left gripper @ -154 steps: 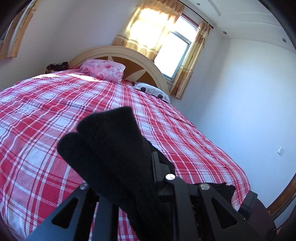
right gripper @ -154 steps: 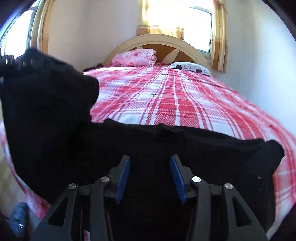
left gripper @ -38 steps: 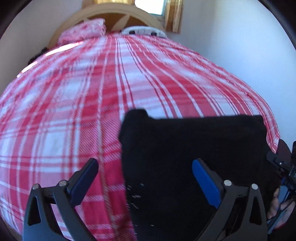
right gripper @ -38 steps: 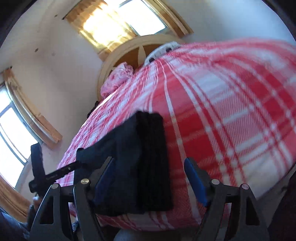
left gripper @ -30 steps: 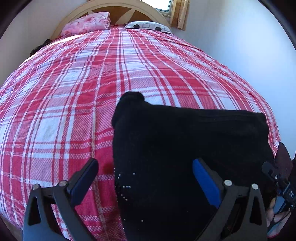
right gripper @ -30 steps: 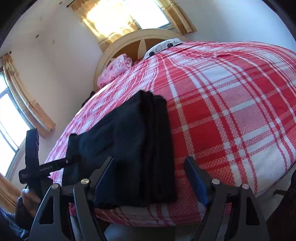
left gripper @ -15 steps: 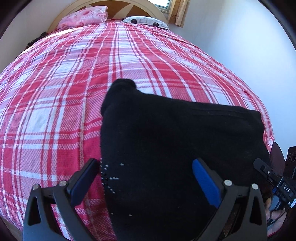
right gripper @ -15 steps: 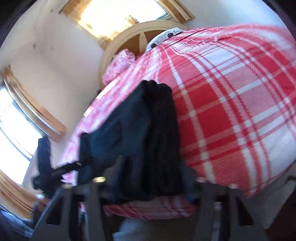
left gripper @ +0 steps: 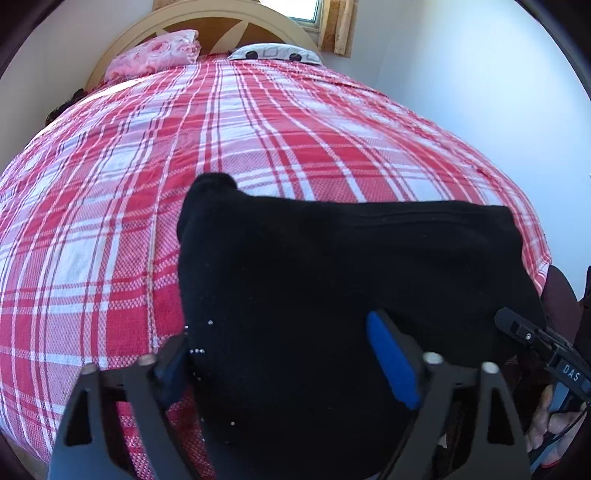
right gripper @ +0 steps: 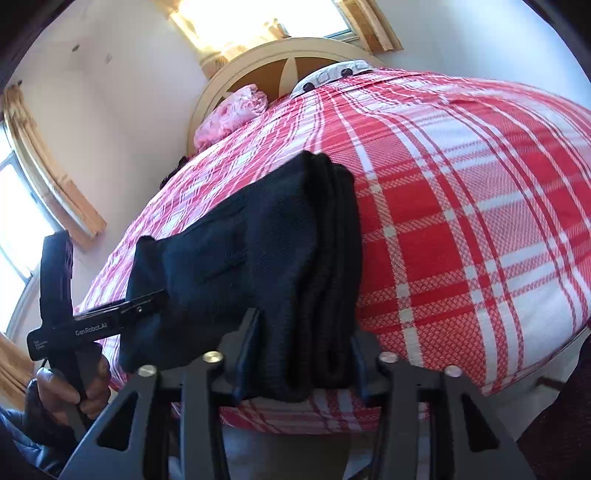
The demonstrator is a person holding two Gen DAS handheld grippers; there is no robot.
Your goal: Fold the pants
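The black pants (left gripper: 332, 280) lie folded into a thick stack near the foot edge of the red plaid bed (left gripper: 184, 147). My left gripper (left gripper: 284, 354) has its jaws closing around the near left end of the stack, blue pads against the cloth. In the right wrist view my right gripper (right gripper: 303, 350) is shut on the layered right edge of the pants (right gripper: 266, 251). The left gripper also shows in the right wrist view (right gripper: 110, 321), at the stack's far end.
A pink pillow (left gripper: 155, 55) and a white spotted pillow (left gripper: 273, 51) lie by the cream headboard (left gripper: 229, 22). A white wall (left gripper: 480, 92) runs along the bed's right side. Curtained windows (right gripper: 258, 18) are behind the headboard and at left.
Both grippers went from wide open beside the folded stack to closing on its two ends. The stack has stayed in place on the bed.
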